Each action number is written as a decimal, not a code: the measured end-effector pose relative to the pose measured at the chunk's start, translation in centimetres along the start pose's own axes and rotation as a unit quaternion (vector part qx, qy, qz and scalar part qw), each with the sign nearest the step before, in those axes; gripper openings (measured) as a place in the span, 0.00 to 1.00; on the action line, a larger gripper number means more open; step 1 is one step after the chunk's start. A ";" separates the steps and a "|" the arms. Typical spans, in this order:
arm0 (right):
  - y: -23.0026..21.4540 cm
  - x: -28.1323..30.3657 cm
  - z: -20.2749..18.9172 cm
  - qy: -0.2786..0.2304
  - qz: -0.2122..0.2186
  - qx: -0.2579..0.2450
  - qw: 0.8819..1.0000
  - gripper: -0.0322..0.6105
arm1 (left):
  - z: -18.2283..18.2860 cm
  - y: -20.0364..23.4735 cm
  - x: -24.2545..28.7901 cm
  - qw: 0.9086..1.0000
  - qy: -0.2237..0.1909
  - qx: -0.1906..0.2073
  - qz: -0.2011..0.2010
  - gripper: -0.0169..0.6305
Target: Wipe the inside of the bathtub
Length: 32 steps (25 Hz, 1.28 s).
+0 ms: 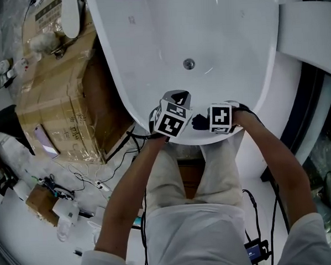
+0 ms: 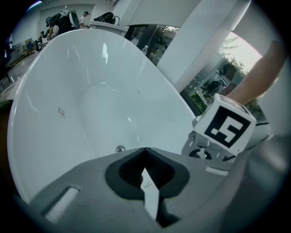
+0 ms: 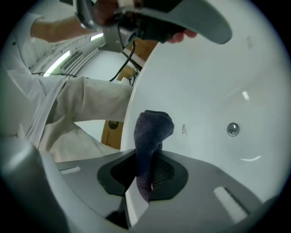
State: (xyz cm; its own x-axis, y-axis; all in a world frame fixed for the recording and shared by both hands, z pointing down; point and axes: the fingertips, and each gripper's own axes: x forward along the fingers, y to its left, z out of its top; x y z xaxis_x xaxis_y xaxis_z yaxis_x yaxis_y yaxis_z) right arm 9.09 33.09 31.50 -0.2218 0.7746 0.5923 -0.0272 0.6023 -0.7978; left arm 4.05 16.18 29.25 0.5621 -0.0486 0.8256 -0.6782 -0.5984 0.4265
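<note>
Left gripper (image 2: 145,152), right gripper (image 3: 146,157), seemingly closed

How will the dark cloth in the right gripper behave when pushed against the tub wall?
Probably floppy: the cloth bunches and leans over above the right gripper, so it should fold and flatten. Its nubbly weave likely drags rather than slips on the glossy bathtub.

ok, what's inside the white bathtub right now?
In the white bathtub: a round metal drain on the floor, otherwise bare white surface. The right gripper holds a dark blue cloth at the near end. The marker cubes hide the near wall beneath them.
</note>
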 end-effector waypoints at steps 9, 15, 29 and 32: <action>-0.6 -8.5 2.3 -0.093 -0.072 0.067 0.991 0.14 | 2.4 -2.1 -4.8 1.000 -0.009 0.004 0.008 0.02; 0.6 -15.0 3.2 -0.202 -0.105 0.145 0.963 0.13 | 4.6 -4.8 -8.4 1.000 -0.012 0.027 -0.003 0.02; 7.4 -28.1 3.4 -0.310 -0.253 0.205 0.893 0.14 | 11.1 -7.6 -17.7 0.997 -0.049 0.057 0.004 0.02; 9.8 -30.7 3.9 -0.339 -0.267 0.197 0.880 0.13 | 12.3 -9.5 -19.4 0.996 -0.055 0.069 -0.009 0.02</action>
State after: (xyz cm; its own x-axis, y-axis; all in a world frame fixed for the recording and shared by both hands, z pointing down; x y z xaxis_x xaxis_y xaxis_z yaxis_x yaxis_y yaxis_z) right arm 11.84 14.45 5.08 -0.6016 0.0268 0.7984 -0.6110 0.6283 -0.4815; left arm 5.41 13.00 4.69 0.6280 -0.1199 0.7689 -0.6002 -0.7035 0.3805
